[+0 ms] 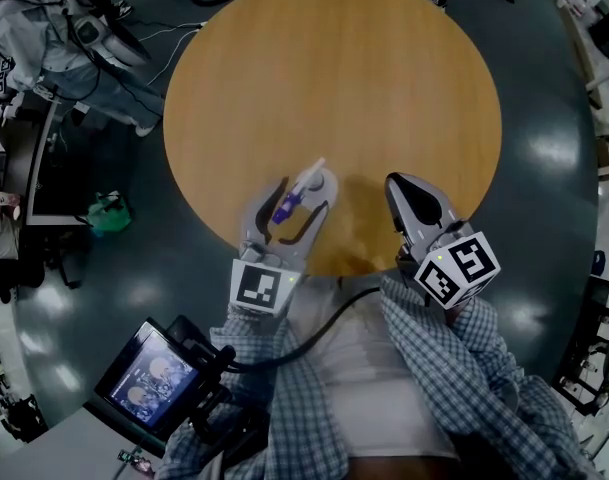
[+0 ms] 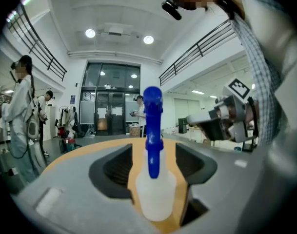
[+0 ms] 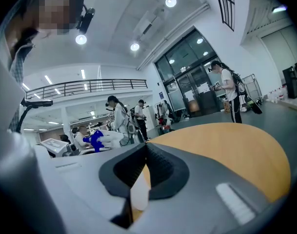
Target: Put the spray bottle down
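Note:
The spray bottle (image 1: 296, 190), a clear body with a blue spray head, stands on the round wooden table (image 1: 334, 78) near its front edge. My left gripper (image 1: 302, 182) is open around it; in the left gripper view the bottle (image 2: 155, 189) stands upright between the jaws with table showing on both sides, so the pads do not press it. My right gripper (image 1: 404, 183) is to the right of the bottle, shut and empty, over the table's front edge. In the right gripper view the bottle's blue head (image 3: 96, 139) shows at the left.
A small screen (image 1: 154, 373) with a black cable sits at the lower left, off the table. A person (image 1: 54, 28) stands at the upper left beside a desk, and a green object (image 1: 109, 213) lies on the floor. Other people (image 3: 226, 89) stand beyond the table.

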`<act>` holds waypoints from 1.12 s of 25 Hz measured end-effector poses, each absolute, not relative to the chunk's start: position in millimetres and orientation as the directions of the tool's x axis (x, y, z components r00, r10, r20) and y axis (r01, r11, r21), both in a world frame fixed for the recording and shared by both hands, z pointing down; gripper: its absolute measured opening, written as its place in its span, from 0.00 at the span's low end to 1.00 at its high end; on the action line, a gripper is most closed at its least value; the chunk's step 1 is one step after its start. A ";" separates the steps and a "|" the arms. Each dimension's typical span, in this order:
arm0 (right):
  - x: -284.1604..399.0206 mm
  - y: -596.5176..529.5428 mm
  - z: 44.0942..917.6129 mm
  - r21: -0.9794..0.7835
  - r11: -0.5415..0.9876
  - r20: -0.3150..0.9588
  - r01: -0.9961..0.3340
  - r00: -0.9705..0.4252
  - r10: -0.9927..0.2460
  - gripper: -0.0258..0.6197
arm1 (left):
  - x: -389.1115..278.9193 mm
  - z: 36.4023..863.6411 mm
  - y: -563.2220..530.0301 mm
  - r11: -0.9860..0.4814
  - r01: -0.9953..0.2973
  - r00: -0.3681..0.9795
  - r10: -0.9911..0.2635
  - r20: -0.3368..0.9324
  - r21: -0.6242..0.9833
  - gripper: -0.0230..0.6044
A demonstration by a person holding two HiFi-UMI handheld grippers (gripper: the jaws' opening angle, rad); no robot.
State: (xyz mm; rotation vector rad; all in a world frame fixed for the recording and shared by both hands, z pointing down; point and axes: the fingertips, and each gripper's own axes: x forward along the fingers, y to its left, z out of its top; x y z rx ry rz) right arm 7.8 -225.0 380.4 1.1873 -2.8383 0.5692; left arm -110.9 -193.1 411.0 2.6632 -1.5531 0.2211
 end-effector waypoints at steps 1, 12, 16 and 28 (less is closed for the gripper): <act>7.5 -225.1 380.2 -0.326 0.646 0.149 -0.691 -0.712 -0.686 0.05 | -112.2 418.2 -191.4 -0.496 -0.868 0.484 -0.859 0.165 -0.035 0.46; 7.3 -224.4 377.9 -0.323 0.646 0.144 -0.691 -0.711 -0.688 0.05 | -136.8 451.5 -185.6 -0.435 -0.900 0.419 -0.884 0.206 -0.032 0.04; 6.1 -225.4 376.6 -0.317 0.651 0.140 -0.689 -0.714 -0.687 0.05 | -141.4 452.5 -187.6 -0.425 -0.905 0.411 -0.888 0.208 -0.026 0.04; -1.0 -218.9 373.8 -0.310 0.678 0.126 -0.666 -0.736 -0.665 0.05 | -142.4 455.5 -183.8 -0.426 -0.905 0.411 -0.885 0.221 -0.023 0.04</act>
